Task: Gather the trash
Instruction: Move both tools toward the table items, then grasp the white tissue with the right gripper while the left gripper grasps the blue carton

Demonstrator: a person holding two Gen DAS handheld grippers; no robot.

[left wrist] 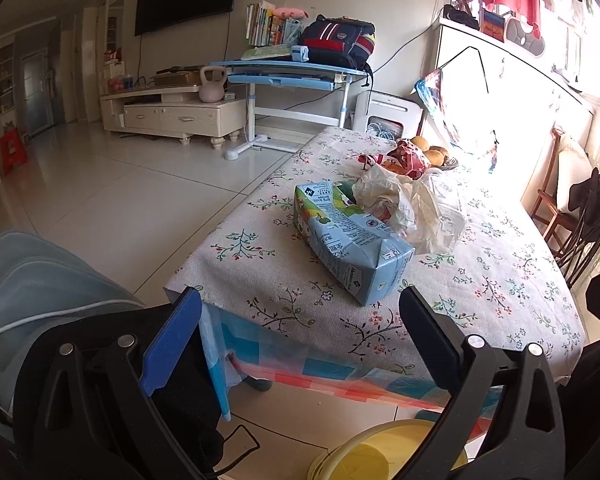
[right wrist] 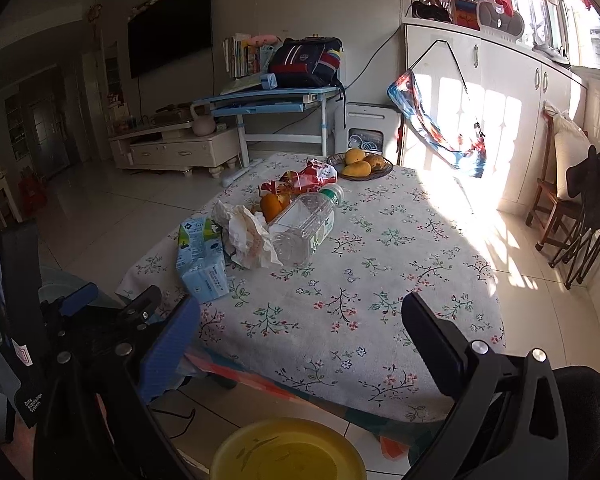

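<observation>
We see a table (right wrist: 380, 280) in a floral cloth, viewed from its near edge. Our left gripper (left wrist: 300, 320) and right gripper (right wrist: 300, 320) hover before it, both with jaws spread wide and empty. The trash sits clustered at about eleven o'clock from the right gripper: a blue carton (right wrist: 200, 258) on its side, crumpled paper (right wrist: 246, 236) touching it, a clear bottle (right wrist: 306, 226) lying beside that, and a red wrapper (right wrist: 300, 178) behind. A fruit bowl (right wrist: 380, 174) sits at twelve o'clock. A yellow bin (right wrist: 288, 452) stands on the floor below.

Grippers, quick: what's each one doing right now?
Left gripper: open, holding nothing, short of the blue carton.
Right gripper: open, empty, over the tablecloth.
</observation>
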